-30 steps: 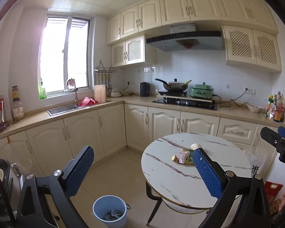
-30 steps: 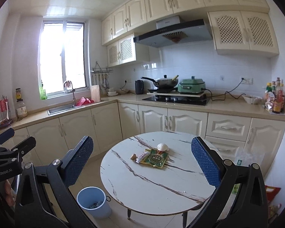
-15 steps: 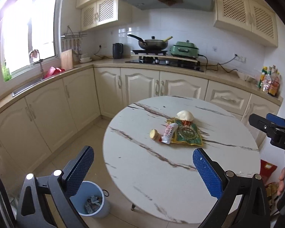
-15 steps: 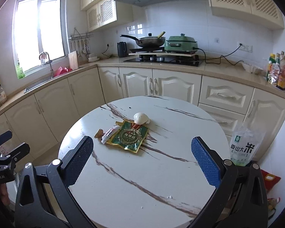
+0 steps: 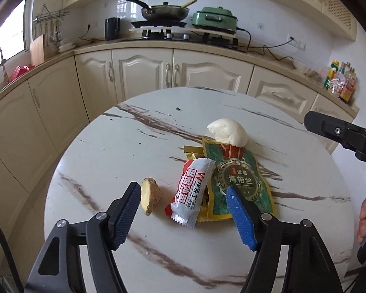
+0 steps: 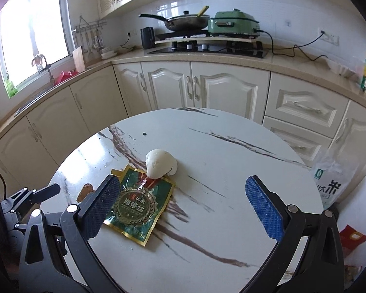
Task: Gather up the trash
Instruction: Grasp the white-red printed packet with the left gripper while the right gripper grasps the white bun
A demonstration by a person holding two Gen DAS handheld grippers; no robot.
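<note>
On the round marble table lies a small heap of trash: a green packet, a white wrapper overlapping its left edge, a white bun at its far end and a ginger piece beside the wrapper. Above the near side, the left gripper has just been narrowing, its jaws apart around wrapper and ginger, nothing clamped. Further right, the right gripper hangs wide apart, empty, over the packet and bun.

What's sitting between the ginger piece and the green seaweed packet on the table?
In the left wrist view, a red-and-white snack wrapper lies between the ginger piece and the green seaweed packet, overlapping the packet's edge.
</note>
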